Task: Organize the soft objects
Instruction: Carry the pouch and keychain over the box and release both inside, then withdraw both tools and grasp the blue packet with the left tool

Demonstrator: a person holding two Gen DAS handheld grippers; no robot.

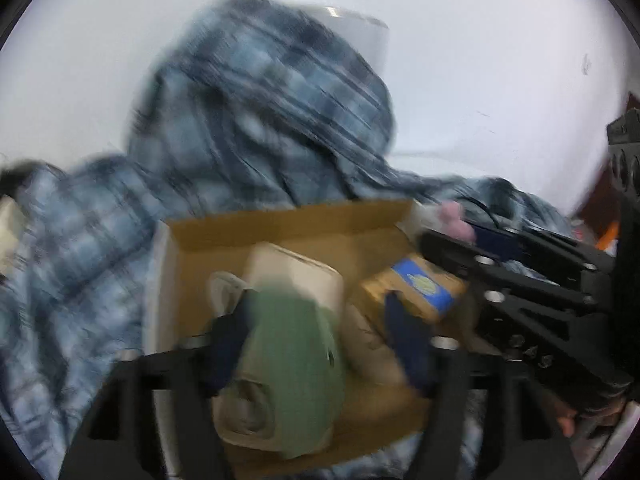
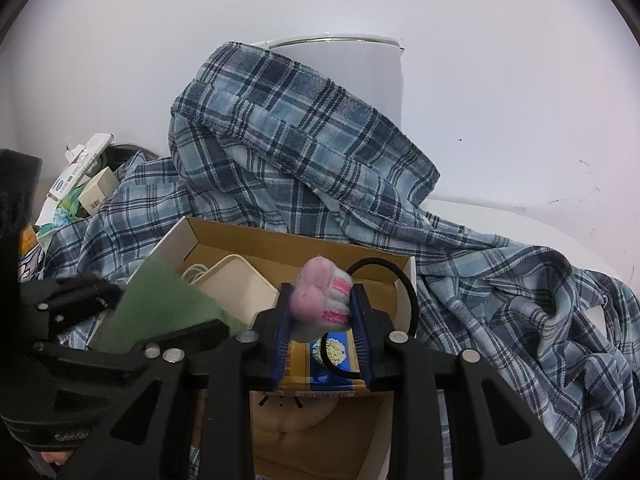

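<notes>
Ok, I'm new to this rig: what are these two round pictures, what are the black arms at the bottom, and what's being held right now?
Each round picture comes from a fisheye camera on a hand-held gripper, looking forward along its two jaws; there is no robot arm. The black struts at the bottom are the gripper itself.

Left wrist view, blurred: the left gripper stands open, with a green cloth between the jaws, lying in the cardboard box. The right gripper shows at the right.

Right wrist view: the right gripper is shut on a pink and white fuzzy sock, held above the same box. The box also holds a cream case, a blue and gold packet and a black cord. A blue plaid blanket is heaped around and behind it.
</notes>
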